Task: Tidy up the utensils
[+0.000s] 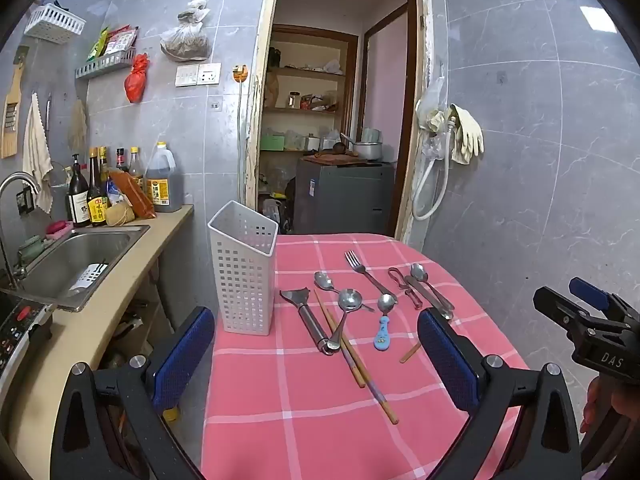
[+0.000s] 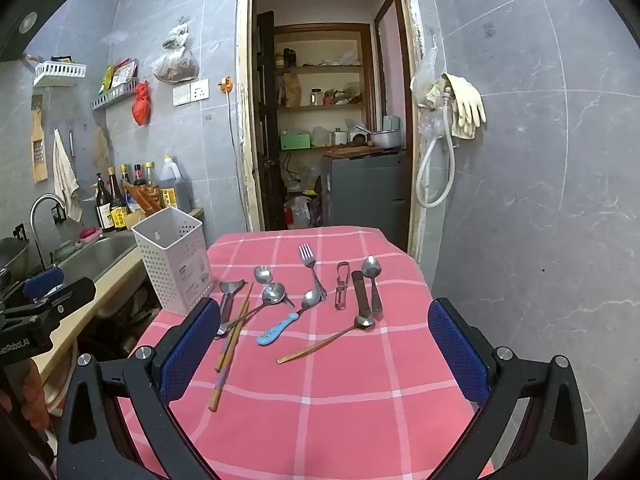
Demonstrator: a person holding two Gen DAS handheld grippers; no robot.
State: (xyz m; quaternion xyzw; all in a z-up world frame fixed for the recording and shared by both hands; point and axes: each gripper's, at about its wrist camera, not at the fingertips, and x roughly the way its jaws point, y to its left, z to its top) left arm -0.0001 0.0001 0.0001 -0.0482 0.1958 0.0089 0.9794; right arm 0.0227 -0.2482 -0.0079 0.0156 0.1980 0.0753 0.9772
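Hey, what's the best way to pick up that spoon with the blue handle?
Grip the blue-handled spoon across its flat blue handle, coming from above with the right gripper, jaws crosswise to the handle. The handle lies clear on the tablecloth, while the bowl end sits close to the fork.

On the bench (image 2: 320, 420), which is covered in a pink checked cloth, stands one white perforated utensil holder (image 2: 174, 260), and loose cutlery lies spread beside it. There is one fork (image 2: 311, 270), one peeler with a steel handle (image 2: 226, 300), one small metal opener (image 2: 341, 286), one pair of chopsticks (image 2: 232, 340), and one dark-handled piece (image 2: 361, 296) whose kind is unclear. Spoons number six: four plain steel ones (image 2: 263, 274) (image 2: 273, 294) (image 2: 371, 270) (image 2: 321, 296), the last mostly hidden under the fork's handle, one with a blue handle (image 2: 286, 324), and one with a long wooden handle (image 2: 320, 344).
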